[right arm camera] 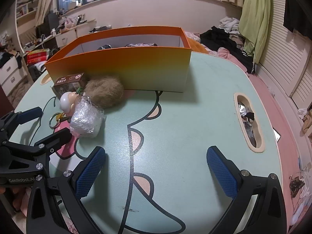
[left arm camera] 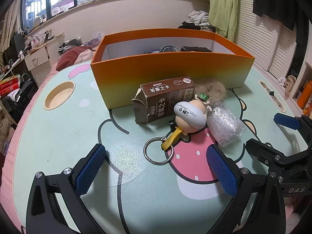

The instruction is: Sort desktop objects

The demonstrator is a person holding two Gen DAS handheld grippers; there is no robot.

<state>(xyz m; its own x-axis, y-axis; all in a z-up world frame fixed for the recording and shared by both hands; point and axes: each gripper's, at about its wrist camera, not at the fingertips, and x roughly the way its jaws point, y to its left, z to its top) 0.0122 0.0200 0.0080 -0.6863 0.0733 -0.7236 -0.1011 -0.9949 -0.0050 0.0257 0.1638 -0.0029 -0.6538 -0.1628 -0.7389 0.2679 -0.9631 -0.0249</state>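
With the left gripper [left arm camera: 154, 167] and right gripper [right arm camera: 156, 167] both spread wide and empty, the figurine keychain [left arm camera: 190, 115], lying beside the brown card box [left arm camera: 165, 99] before the orange box [left arm camera: 171, 68], appears light, rigid and smooth; grasp across its body.

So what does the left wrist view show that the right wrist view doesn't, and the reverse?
Only the left wrist view shows the round cup recess and the keychain's whole key ring with its yellow strap. Only the right wrist view shows the whole fur ball and the long slot holding foil scraps. Both show the orange box, brown card box, figure keychain, bubble-wrap bundle, and both grippers open and empty.
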